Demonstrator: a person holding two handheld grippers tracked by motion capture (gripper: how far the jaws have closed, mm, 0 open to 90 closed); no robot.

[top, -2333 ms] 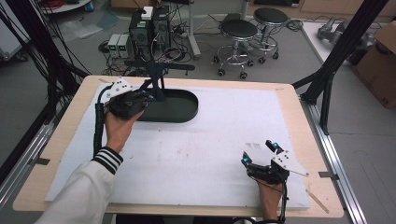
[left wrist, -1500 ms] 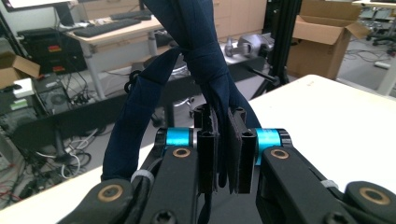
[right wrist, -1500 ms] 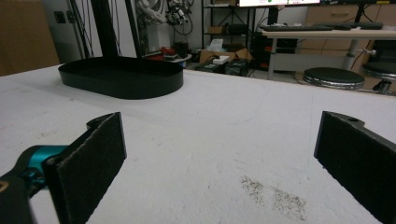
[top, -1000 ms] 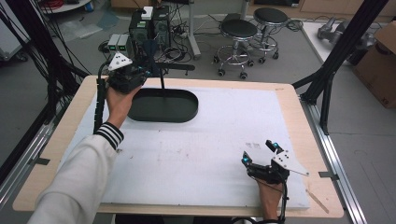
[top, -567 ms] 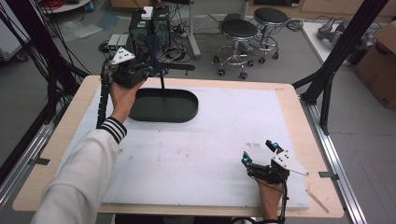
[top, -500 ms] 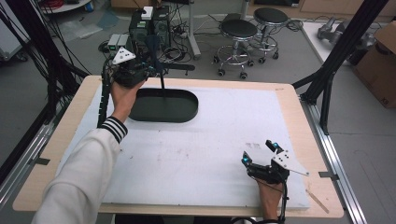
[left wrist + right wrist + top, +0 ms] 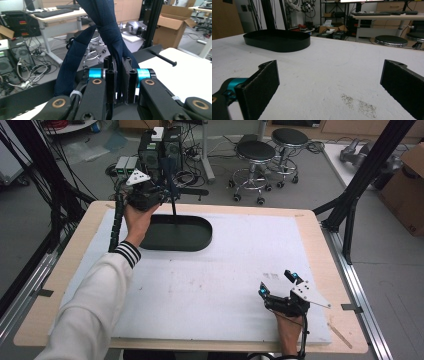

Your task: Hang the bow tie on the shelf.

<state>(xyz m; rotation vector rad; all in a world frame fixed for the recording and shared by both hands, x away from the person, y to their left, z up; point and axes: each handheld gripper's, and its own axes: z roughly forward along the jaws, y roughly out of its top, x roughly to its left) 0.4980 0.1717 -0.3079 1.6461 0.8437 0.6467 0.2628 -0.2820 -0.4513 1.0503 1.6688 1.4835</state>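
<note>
A black stand with an oval tray base [image 7: 176,234] and a thin upright post [image 7: 173,205] stands at the back left of the white table top. A dark navy cloth strip [image 7: 105,22], knotted and hanging in two bands, is pinched between the pads of my left gripper [image 7: 119,62]. From above, the left gripper [image 7: 159,192] is held near the table's far edge beside the post, with the navy cloth [image 7: 168,180] at its tips. My right gripper [image 7: 276,281] rests at the front right, open, nothing between its pads [image 7: 262,83]. The tray [image 7: 277,41] lies far ahead of it.
A horizontal black bar [image 7: 192,192] juts from the stand by the far edge. Computer towers [image 7: 160,145] and stools [image 7: 255,152] stand on the floor behind. Black frame posts [image 7: 350,195] rise at the right. The white mat [image 7: 240,255] covers most of the table.
The left hand rose from over the tray's left end to the table's far edge, then drifted slightly right toward the post, still pinching the cloth. The right gripper kept still.
</note>
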